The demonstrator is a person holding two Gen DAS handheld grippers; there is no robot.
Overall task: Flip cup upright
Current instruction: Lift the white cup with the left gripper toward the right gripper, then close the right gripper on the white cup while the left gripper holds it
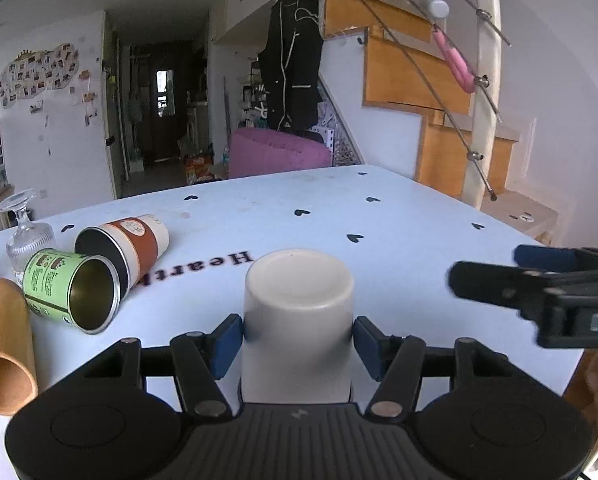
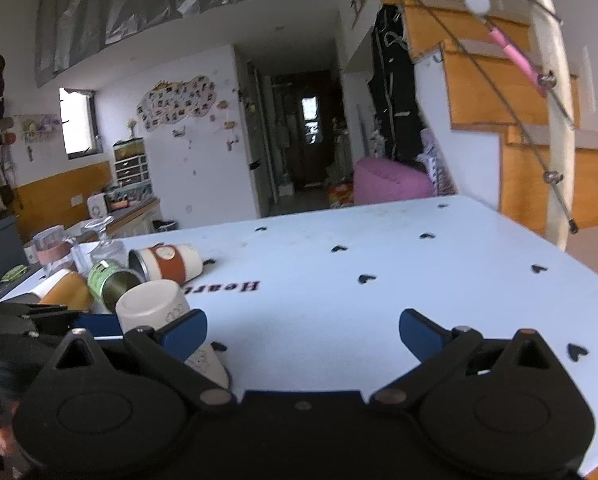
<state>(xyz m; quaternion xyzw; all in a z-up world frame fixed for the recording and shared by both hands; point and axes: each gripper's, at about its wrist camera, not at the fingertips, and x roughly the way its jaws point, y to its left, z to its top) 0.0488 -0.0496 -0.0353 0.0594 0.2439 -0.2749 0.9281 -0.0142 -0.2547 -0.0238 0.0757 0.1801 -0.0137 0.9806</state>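
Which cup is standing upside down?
The plain white cup between the left gripper pads. It stands bottom-up; the green tin cup and orange-banded paper cup lie sideways.
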